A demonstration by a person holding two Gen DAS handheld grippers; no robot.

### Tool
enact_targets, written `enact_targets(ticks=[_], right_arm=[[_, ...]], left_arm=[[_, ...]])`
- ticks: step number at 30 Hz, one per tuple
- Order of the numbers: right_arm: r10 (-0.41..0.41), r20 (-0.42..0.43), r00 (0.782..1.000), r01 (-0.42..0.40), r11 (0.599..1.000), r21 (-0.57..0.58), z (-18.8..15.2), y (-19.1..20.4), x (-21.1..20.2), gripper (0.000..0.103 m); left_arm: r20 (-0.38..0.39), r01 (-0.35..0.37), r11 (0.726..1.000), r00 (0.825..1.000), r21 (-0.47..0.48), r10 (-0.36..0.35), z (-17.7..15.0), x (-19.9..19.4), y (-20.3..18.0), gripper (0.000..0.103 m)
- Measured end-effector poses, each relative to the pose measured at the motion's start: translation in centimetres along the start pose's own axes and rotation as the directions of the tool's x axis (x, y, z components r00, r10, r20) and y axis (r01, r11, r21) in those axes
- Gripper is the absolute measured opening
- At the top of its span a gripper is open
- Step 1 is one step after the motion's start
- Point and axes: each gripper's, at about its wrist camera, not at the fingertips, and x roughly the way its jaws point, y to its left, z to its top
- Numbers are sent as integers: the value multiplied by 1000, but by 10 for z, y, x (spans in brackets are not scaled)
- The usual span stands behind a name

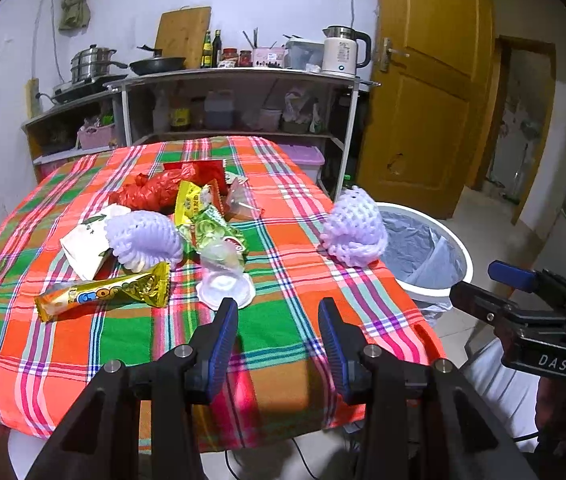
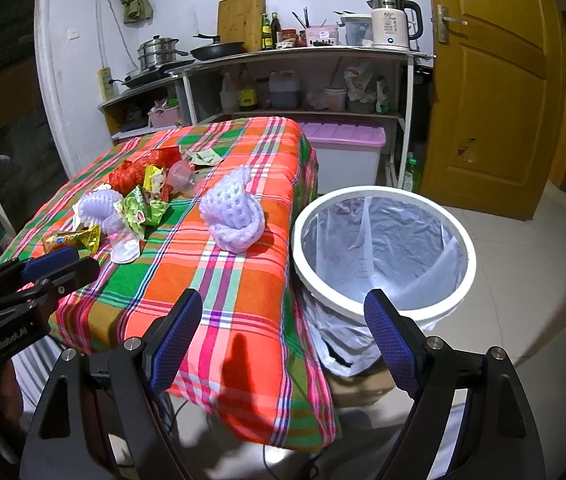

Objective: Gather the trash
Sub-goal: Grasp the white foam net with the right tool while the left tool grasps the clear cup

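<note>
A pile of trash lies on the plaid tablecloth (image 1: 283,332): a purple foam fruit net (image 1: 145,240), a gold snack wrapper (image 1: 103,294), a clear plastic cup (image 1: 225,276), green and yellow wrappers (image 1: 215,228), a red plastic bag (image 1: 151,190). A second purple foam net (image 1: 355,228) (image 2: 233,216) lies alone near the table's right edge, beside the white bin with a liner (image 2: 383,248) (image 1: 423,252). My left gripper (image 1: 279,316) is open and empty, just short of the cup. My right gripper (image 2: 283,316) is open and empty over the table's near right corner.
The bin stands on the tiled floor right of the table. Behind the table are kitchen shelves with pots, bottles and a kettle (image 1: 345,50). A pink-lidded storage box (image 2: 347,148) sits under the shelves. A yellow wooden door (image 2: 491,80) is at the right.
</note>
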Motion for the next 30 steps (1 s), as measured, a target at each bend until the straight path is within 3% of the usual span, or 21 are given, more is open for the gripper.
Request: enact_targets(ticks=[6, 10, 22, 25, 28, 30], right_arm=[[30, -13, 999, -30, 999, -30, 10, 6, 16, 83], [49, -20, 999, -50, 997, -51, 21, 11, 32, 83], [84, -52, 995, -88, 993, -82, 53, 18, 87, 83], [95, -62, 994, -100, 991, -87, 60, 18, 96, 72], [104, -66, 992, -111, 989, -103, 65, 21, 101, 48], [117, -71, 991, -124, 987, -100, 65, 22, 104, 40]], left_arm=[[-12, -31, 999, 999, -31, 31, 8, 14, 19, 42], [-24, -43, 997, 999, -56, 42, 14, 28, 33, 49], [-71, -35, 998, 997, -61, 30, 23, 70, 46, 49], [-78, -39, 998, 996, -58, 34, 23, 77, 47, 49], [-87, -40, 997, 996, -66, 35, 24, 82, 50, 43], [-94, -41, 997, 995, -65, 35, 24, 85, 50, 39]])
